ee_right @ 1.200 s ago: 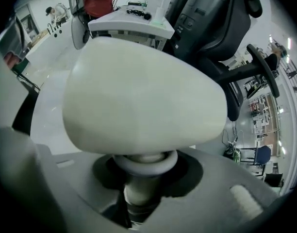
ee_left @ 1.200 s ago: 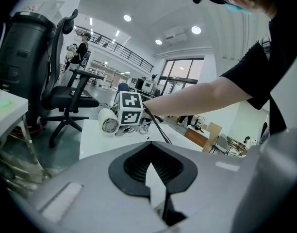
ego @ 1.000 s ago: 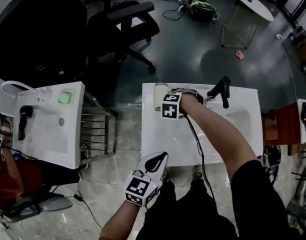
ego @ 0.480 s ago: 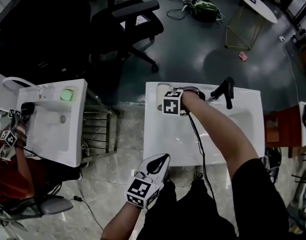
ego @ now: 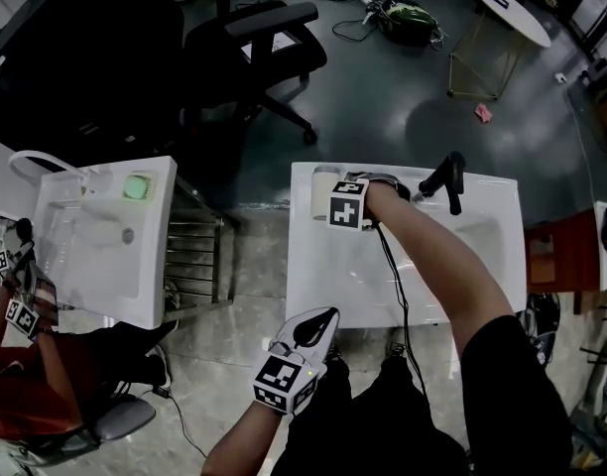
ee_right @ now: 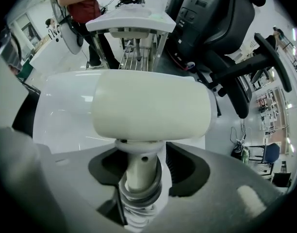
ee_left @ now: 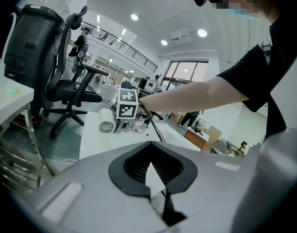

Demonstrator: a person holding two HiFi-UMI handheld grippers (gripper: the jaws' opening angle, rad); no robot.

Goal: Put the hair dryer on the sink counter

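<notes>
The cream hair dryer (ego: 321, 188) lies at the back left corner of the white sink counter (ego: 333, 286). My right gripper (ego: 335, 197) is at its handle. In the right gripper view the barrel (ee_right: 151, 106) fills the middle and the handle runs down between my jaws (ee_right: 144, 176), which are opening, with gaps beside the handle. Its black cord (ego: 393, 276) trails over the counter's front edge. My left gripper (ego: 318, 317) hangs shut in front of the counter and holds nothing. From the left gripper view (ee_left: 151, 178) the dryer (ee_left: 106, 122) shows far off.
A black faucet (ego: 444, 178) stands behind the basin (ego: 467, 251). To the left stand a metal rack (ego: 189, 256) and a second sink (ego: 95, 256), where a person in red (ego: 26, 375) holds grippers. A black office chair (ego: 254, 48) stands beyond.
My right gripper stays at the counter's back left corner with the dryer. The person at the left sink has drawn their grippers back off it. My left gripper has hardly moved.
</notes>
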